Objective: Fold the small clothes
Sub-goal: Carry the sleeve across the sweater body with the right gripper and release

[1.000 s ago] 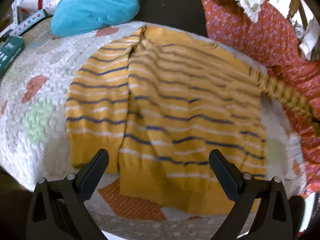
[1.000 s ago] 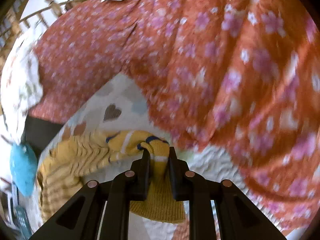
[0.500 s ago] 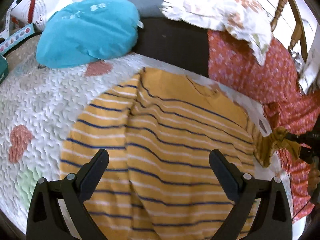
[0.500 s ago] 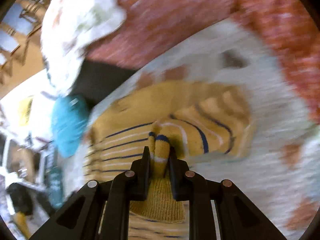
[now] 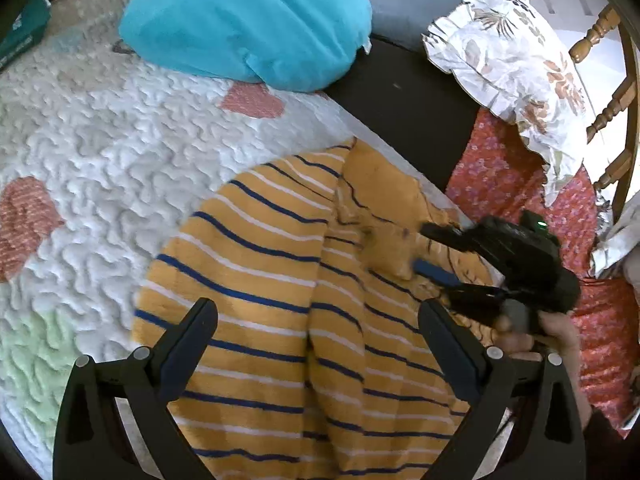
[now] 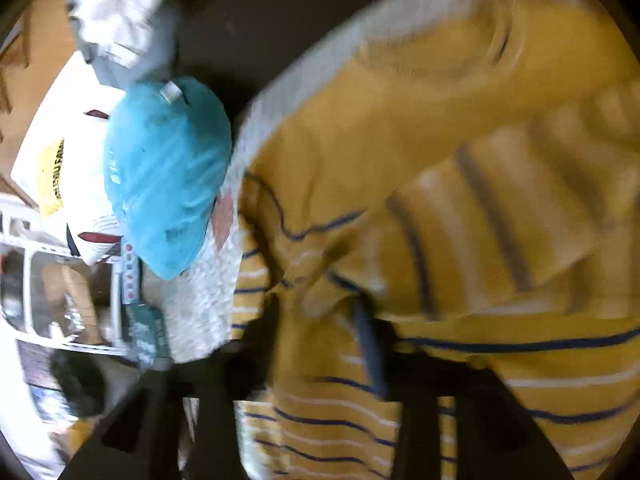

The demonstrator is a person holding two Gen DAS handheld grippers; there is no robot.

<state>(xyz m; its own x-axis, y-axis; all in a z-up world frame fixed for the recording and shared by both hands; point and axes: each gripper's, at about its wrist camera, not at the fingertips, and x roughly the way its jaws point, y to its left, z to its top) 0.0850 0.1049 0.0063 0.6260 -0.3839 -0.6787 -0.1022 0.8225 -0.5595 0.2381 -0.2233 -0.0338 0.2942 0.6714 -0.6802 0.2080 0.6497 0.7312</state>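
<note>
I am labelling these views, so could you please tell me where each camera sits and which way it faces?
Left wrist: on the left claw, angled down over the striped sweater; shows the right claw and a hand.
Right wrist: on the right claw, close over the sweater; blurred.
Shared: sweater, blue cushion.

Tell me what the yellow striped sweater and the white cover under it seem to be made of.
The yellow sweater with navy and white stripes looks like soft matte knit, perhaps cotton or acrylic: it drapes and creases. The white cover with pastel patches looks like quilted, puckered cotton, judging by its wavy stitched ridges.
</note>
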